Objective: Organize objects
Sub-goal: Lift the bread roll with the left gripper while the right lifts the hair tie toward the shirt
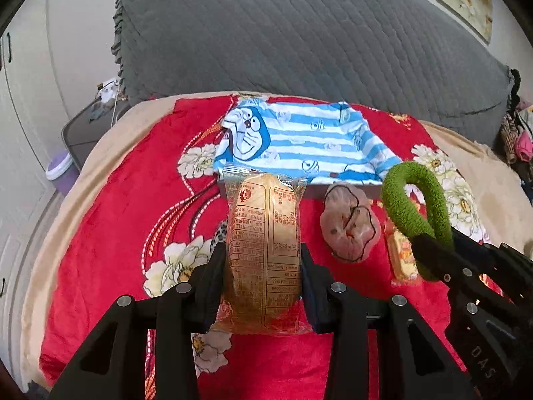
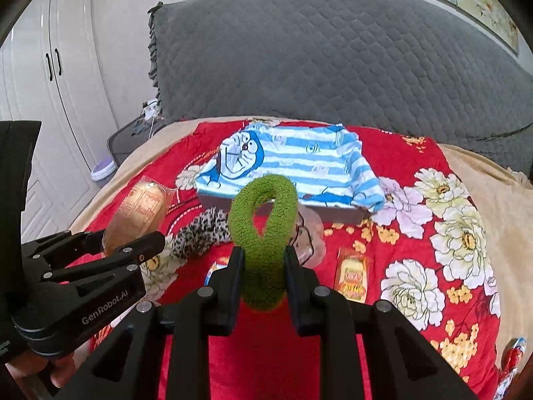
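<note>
Gripping a golden bread loaf sealed in a clear printed wrapper [image 1: 265, 253], the left gripper [image 1: 263, 273] has its black jaws clamped on the packet's two long sides and holds it clear of the bedding. Alongside, the right gripper [image 2: 263, 273] has its jaws pressed together on the lower loop of a fuzzy green fabric hair ring [image 2: 263, 233], which stands upright between them. Below lies a red plush blanket with white and yellow flowers [image 2: 416, 153], scattered with a pink translucent frilly hair tie [image 1: 349, 223], a leopard-print fabric scrunchie [image 2: 203, 230] and a small flat orange snack packet [image 2: 353, 275]. Farther back on the blanket sits a shallow grey box [image 2: 333, 210] covered by a blue-and-white striped cartoon-cat garment [image 2: 293, 166]. Behind it rises a dark grey quilted cover [image 1: 299, 33]. White cupboard doors with black handles [image 2: 53, 66] stand at the left.
</note>
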